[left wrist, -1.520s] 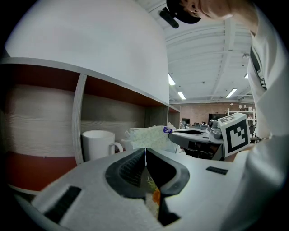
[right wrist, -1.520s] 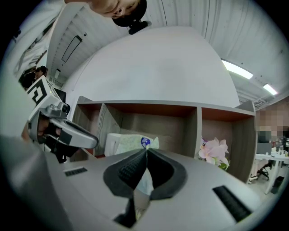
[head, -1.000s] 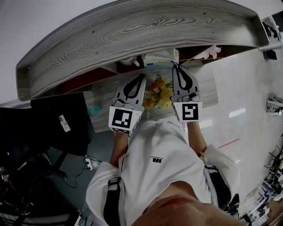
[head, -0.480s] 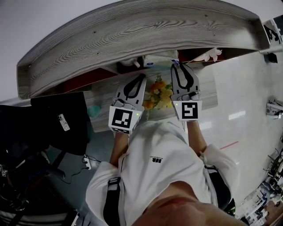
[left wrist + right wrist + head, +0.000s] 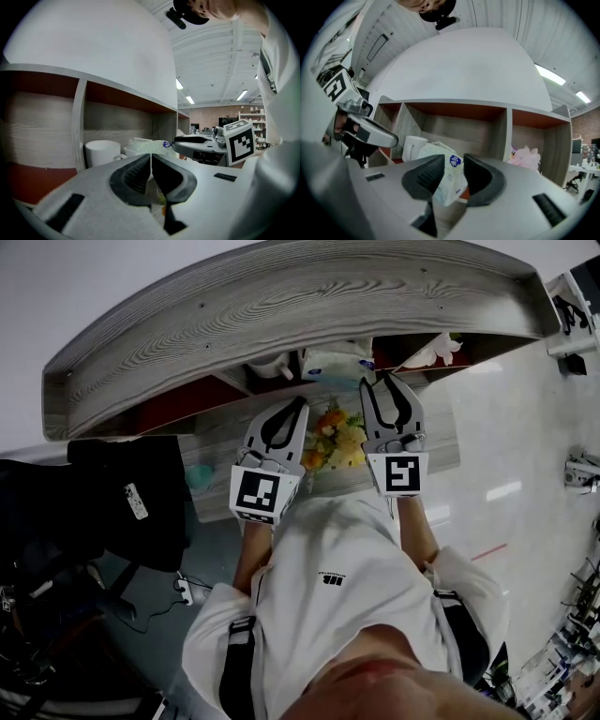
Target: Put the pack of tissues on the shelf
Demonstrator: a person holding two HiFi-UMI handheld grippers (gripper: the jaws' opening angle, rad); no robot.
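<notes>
The jaws of the right gripper (image 5: 453, 161), together at the pack of tissues (image 5: 436, 151) a second ago, have now parted and grip nothing.
The pack lies on the shelf (image 5: 281, 296), just right of a white mug (image 5: 101, 152); its round blue label is too small to read. The left gripper (image 5: 151, 161) is pressed together, empty. A pink flower (image 5: 526, 158) stands in the right compartment.

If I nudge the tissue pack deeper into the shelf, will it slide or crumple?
The pack looks soft and creased, so it would likely dent before it slides. It is probably light for its bulk. It sits tilted beside the mug, so a push may tip it.
</notes>
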